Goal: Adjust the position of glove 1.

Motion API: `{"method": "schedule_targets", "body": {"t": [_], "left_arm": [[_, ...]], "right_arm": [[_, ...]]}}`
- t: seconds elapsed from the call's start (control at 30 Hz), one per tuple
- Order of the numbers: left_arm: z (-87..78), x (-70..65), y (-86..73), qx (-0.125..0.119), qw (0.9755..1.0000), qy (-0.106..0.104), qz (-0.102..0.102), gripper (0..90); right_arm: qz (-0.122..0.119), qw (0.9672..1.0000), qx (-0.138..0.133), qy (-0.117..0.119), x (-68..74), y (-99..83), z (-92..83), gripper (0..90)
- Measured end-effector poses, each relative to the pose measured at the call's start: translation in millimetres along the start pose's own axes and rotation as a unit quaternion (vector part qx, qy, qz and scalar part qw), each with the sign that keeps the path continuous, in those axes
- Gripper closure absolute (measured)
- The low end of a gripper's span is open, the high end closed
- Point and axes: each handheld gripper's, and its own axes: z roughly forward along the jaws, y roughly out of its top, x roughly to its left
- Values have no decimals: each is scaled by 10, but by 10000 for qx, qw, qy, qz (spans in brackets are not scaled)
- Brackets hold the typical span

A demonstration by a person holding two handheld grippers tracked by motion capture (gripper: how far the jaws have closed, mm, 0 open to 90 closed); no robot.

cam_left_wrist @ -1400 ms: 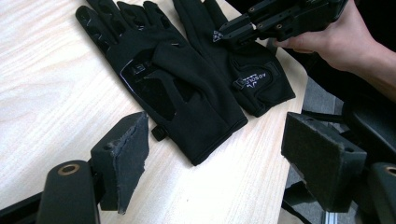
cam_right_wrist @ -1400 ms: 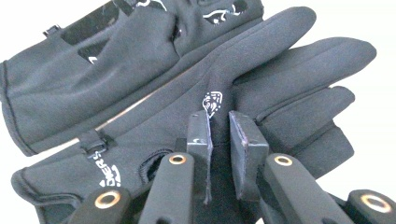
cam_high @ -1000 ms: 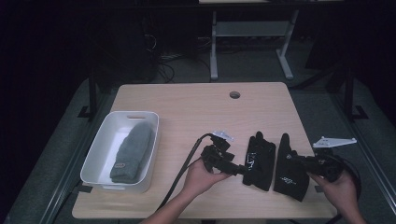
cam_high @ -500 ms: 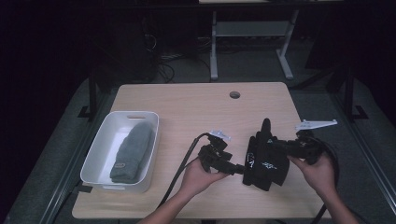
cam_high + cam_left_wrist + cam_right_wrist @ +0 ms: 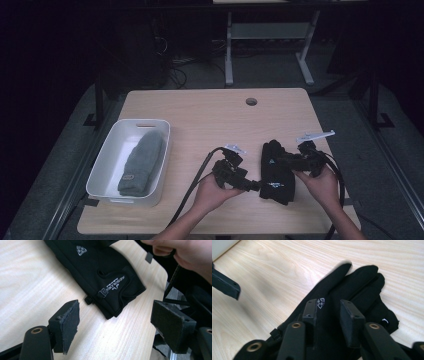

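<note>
From the high view, a pair of black fabric gloves point(image 5: 276, 172) lies stacked on the light wooden table point(image 5: 210, 115), between the left claw point(image 5: 254, 185) and the right claw point(image 5: 280, 161). A grey knit beanie point(image 5: 142, 163) rests in a white plastic tub point(image 5: 131, 129) at the table's left side.

In the left gripper view, the left claw point(image 5: 113, 322) stands wide open, empty, just short of the gloves' cuff point(image 5: 110, 287).

In the right gripper view, the right claw point(image 5: 328, 312) has just been opening; its jaws stand slightly parted above the gloves point(image 5: 352, 290), pressing nothing.
</note>
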Motion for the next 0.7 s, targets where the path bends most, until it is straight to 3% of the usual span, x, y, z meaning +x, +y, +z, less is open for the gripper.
{"method": "schedule_targets", "body": {"t": [0.2, 0.43, 0.53, 0.7], "left_arm": [[113, -4, -26, 64, 9999, -18, -90, 233], [302, 8, -46, 213, 9995, -89, -217, 245], [344, 14, -47, 255, 9993, -102, -249, 262], [407, 37, -47, 355, 9989, -24, -298, 270]], "right_arm": [[-15, 10000, 48, -55, -22, -78, -26, 648], [-98, 9998, 164, 11, -66, -240, -25, 790], [17, 9996, 273, 66, -52, -312, 10, 811], [1, 9993, 293, 230, -54, -353, 37, 767]]}}
